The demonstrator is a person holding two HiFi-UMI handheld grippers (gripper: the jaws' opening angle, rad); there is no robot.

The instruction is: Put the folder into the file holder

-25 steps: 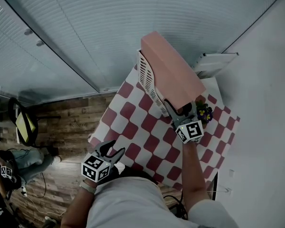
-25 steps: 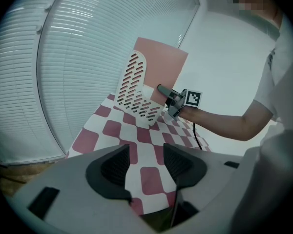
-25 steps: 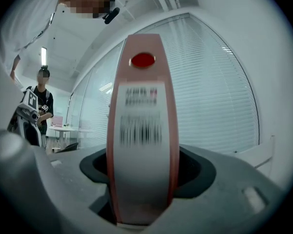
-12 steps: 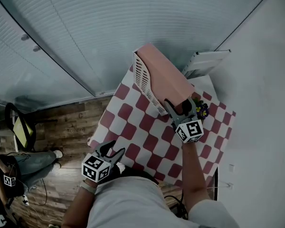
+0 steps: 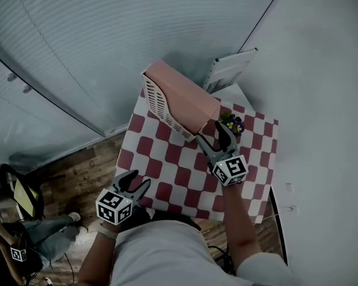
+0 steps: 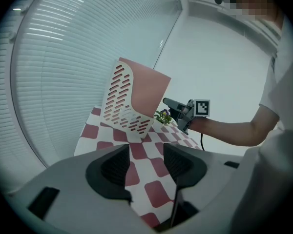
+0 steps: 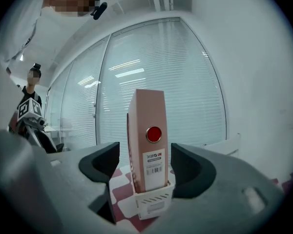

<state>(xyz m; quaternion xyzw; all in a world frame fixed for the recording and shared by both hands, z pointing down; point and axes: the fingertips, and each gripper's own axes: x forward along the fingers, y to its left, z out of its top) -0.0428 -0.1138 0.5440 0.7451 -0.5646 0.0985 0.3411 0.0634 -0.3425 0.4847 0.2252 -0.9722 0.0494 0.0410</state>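
Observation:
The pink folder (image 5: 188,97) stands upright in the white slotted file holder (image 5: 161,103) at the far side of the checked table (image 5: 185,177). In the right gripper view its spine (image 7: 149,140), with a red dot and a label, rises from the holder (image 7: 154,201). My right gripper (image 5: 213,134) is open just in front of the holder's near end. Gaps show on both sides of the folder. My left gripper (image 5: 134,182) hangs open and empty at the table's near left edge. The left gripper view shows the folder (image 6: 149,89) beyond its spread jaws.
A small pot of purple and yellow flowers (image 5: 231,124) stands right beside the holder and my right gripper. A white board (image 5: 230,70) leans at the back by the wall. Blinds cover the window behind. Wooden floor (image 5: 77,171) lies left of the table.
My right gripper's jaws, which stood round the folder's near end, have spread and drawn back a little. The head view has swung to the right. The left gripper has hardly moved.

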